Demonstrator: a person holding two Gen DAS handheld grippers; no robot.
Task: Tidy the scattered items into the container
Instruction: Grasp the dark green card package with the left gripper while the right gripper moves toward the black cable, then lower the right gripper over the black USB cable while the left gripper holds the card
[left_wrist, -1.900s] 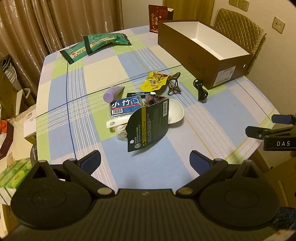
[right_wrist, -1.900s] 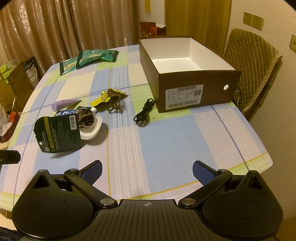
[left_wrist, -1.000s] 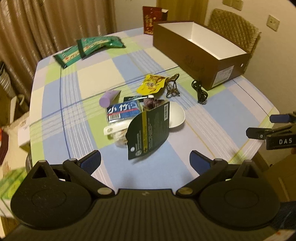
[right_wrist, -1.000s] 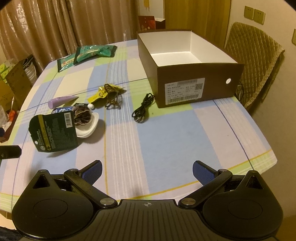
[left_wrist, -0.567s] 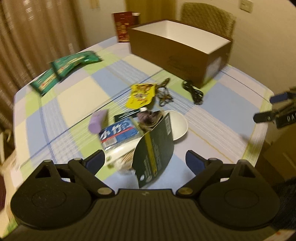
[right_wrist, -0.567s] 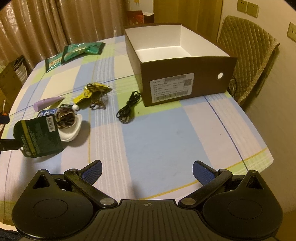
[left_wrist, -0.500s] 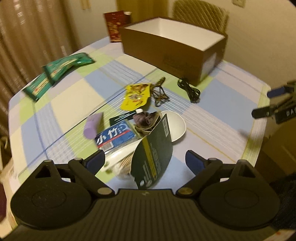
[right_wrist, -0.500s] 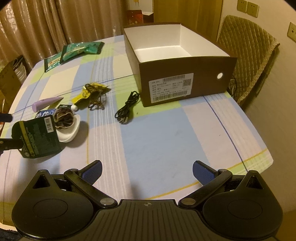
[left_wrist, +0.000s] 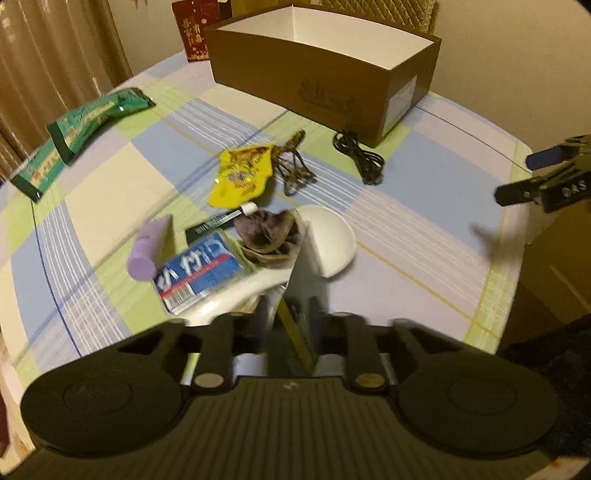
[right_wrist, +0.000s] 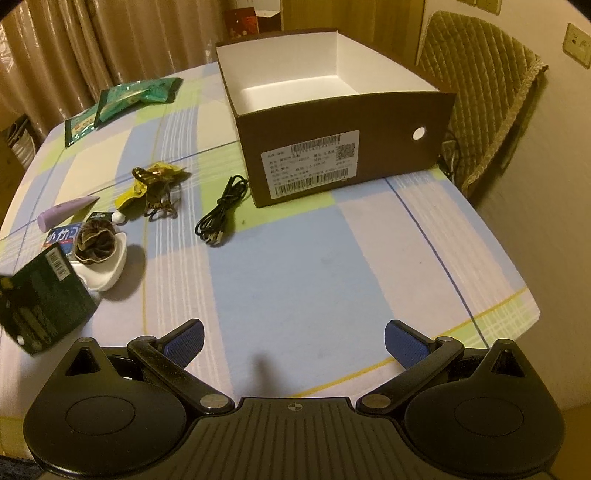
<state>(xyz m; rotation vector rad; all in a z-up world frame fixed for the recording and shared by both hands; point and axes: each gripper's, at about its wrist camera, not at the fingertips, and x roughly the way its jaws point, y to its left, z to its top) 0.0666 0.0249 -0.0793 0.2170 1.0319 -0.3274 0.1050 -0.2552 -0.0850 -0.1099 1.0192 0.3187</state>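
Observation:
My left gripper (left_wrist: 290, 314) is shut on the dark green package (left_wrist: 299, 295), seen edge-on between its fingers; the same package (right_wrist: 40, 295) shows at the left of the right wrist view. Beyond it lie a white dish (left_wrist: 330, 240) with a brown scrunchie (left_wrist: 269, 236), a blue packet (left_wrist: 199, 267), a purple tube (left_wrist: 147, 247), a yellow sachet (left_wrist: 243, 173), a brown hair clip (left_wrist: 295, 170) and a black cable (left_wrist: 360, 155). The open brown box (right_wrist: 332, 110) stands empty at the back. My right gripper (right_wrist: 293, 341) is open and empty over the table's near edge.
Two green snack packs (left_wrist: 77, 125) lie at the far left of the checked tablecloth. A red carton (left_wrist: 194, 27) stands behind the box. A quilted chair (right_wrist: 476, 107) stands at the box's right. Curtains hang behind the table.
My left gripper has moved forward to the dark green package and closed on it. The right gripper has edged closer to the table and stays open.

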